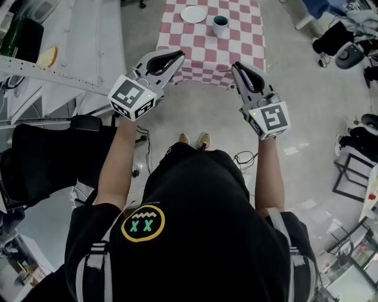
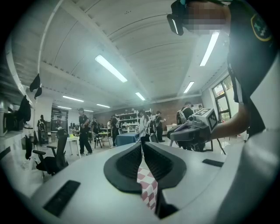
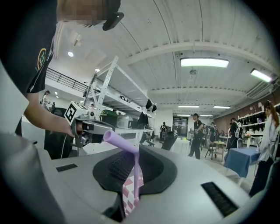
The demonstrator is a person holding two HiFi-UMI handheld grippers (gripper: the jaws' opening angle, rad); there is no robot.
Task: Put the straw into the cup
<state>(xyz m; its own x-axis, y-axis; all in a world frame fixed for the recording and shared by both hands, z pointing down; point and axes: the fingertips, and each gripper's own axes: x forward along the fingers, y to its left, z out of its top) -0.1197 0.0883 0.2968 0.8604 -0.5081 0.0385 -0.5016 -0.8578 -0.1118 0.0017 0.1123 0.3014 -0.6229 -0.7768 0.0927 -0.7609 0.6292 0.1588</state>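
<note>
"Straw (image 3: 137, 173): held where?"

"Pinched in the right gripper (image 1: 241, 72), jaws clenched along the stem, only the bent top clear of the tips and leaning toward the left gripper (image 1: 175, 59). Raised in mid-air short of the table (image 1: 195, 56), well apart from the cup (image 1: 220, 25)."

"Why lengthwise?"

"Likely for a firm hold during the carry. Awkward for the drop, though, by my guess: little free length ahead of the tips, so probably in need of tilting the whole gripper down over the cup's mouth."

"And the left gripper?"

"Closed on nothing, tips together, checked cloth (image 2: 146, 188) glimpsed through the slit behind. Carried level with the right one, perhaps kept ready to steady the cup."

"Cup set how?"

"Stood upright toward the far end of the table, just beside a plate (image 1: 194, 14), nearer the right edge than the left. Held no straw; inside too small to read further."

"Surface?"

"Red-and-white checks, draped over the near edge. Out of reach from that stance, judging by the shoes (image 1: 195, 140) planted well back on the floor (image 1: 307, 118)."

"Room?"

"Large shared workshop: pale glossy floor, metal rack (image 1: 41, 74) and black chair (image 1: 41, 159) off to the left, bags (image 1: 339, 41) heaped at the right, strip lights (image 3: 204, 62) overhead, people (image 2: 82, 131) standing among desks (image 2: 124, 139) farther off."
</note>
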